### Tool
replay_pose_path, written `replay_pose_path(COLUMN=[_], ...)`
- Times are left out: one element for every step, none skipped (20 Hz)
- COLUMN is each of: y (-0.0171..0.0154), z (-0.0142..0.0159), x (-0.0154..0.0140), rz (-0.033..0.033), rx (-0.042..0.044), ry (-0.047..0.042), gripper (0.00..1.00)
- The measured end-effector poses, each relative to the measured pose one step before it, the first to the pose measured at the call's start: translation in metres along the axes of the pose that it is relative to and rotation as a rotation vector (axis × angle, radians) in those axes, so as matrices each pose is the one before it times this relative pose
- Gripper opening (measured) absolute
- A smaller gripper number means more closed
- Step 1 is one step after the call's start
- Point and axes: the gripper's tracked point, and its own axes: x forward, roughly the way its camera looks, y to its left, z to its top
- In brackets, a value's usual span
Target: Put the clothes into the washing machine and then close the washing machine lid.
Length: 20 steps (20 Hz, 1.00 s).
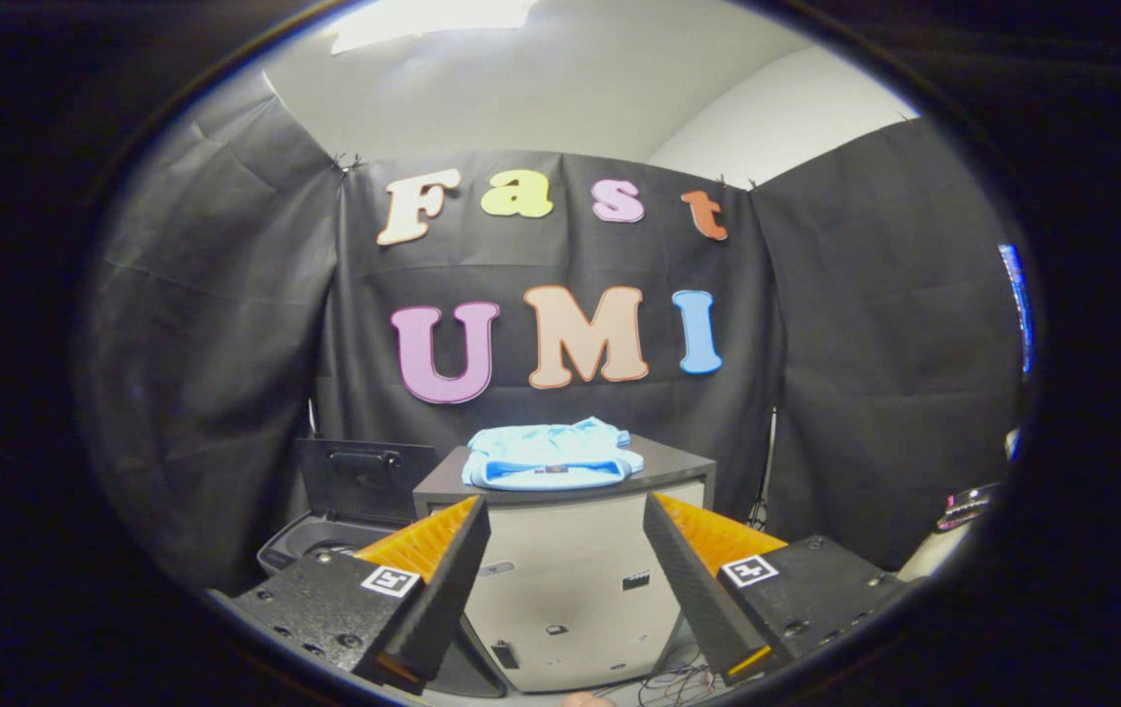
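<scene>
A folded light-blue garment lies on the dark top of a pale cabinet, some way beyond my fingers. To the left of the cabinet stands the dark washing machine with its lid raised upright at the back; my left finger hides part of its opening. My gripper is open, its two fingers spread wide with nothing between them, aimed at the cabinet front below the garment.
Black cloth walls close the booth behind and on both sides. Loose cables lie on the floor at the cabinet's foot. A pale object with something pink on it sits at the far right.
</scene>
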Motion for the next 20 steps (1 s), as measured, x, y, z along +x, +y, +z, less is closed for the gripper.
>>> replay_pose_path(y=[0.00194,-0.00203,-0.00066,-0.00131,-0.00308,-0.0038,-0.00414,-0.00249,-0.0012,0.00076,-0.00084,0.00319,0.0013,0.0013,-0.00038,0.00008,0.00137,0.00619,0.00431,0.00312], z=[-0.0001,0.00276,0.0041,0.00209,0.00098,0.00227,0.00687,0.00441,0.00204,0.00065,0.00351,0.00111,0.00246,-0.0012,0.00149,-0.00243,0.00111,-0.00417,-0.00158,-0.01057], x=[0.0088,0.01178,0.01263,0.0138,0.01466,0.01269,0.01547,0.01581,0.01391,0.01661,0.01864,0.01807,0.01984,0.01942,0.0187,0.01741,0.01607,0.01422,0.0154,0.01403], rz=[0.01778,0.00842,0.01555,0.01455,0.01024,0.00321,-0.00069,-0.00191,0.00283,0.00281,-0.00122,0.0069,-0.00225,-0.00046,-0.01078,-0.00951,-0.01349,0.0039,-0.00402,-0.00759], rx=[-0.01798,-0.00743,0.00422,0.00663,0.01074,0.00761,0.00814,-0.01401,-0.0134,-0.00989,0.00519,0.0117,0.01279,0.00534,0.01008,-0.00395,0.00029,-0.00518,-0.00918,-0.01891], ry=[0.01487,0.01385,0.01273,0.02862,0.0268,0.02345,0.00332,0.01934,0.01153,0.01574,0.00846,0.01903,0.00825,0.03464,0.01038,0.03523,0.01375,0.03592,0.02226,0.05962], gripper=[0.96,0.96,0.96,0.96,0.97,0.97,0.97,0.97,0.97,0.97,0.97,0.97,0.97,0.97,0.97,0.97,0.97,0.97,0.97,0.97])
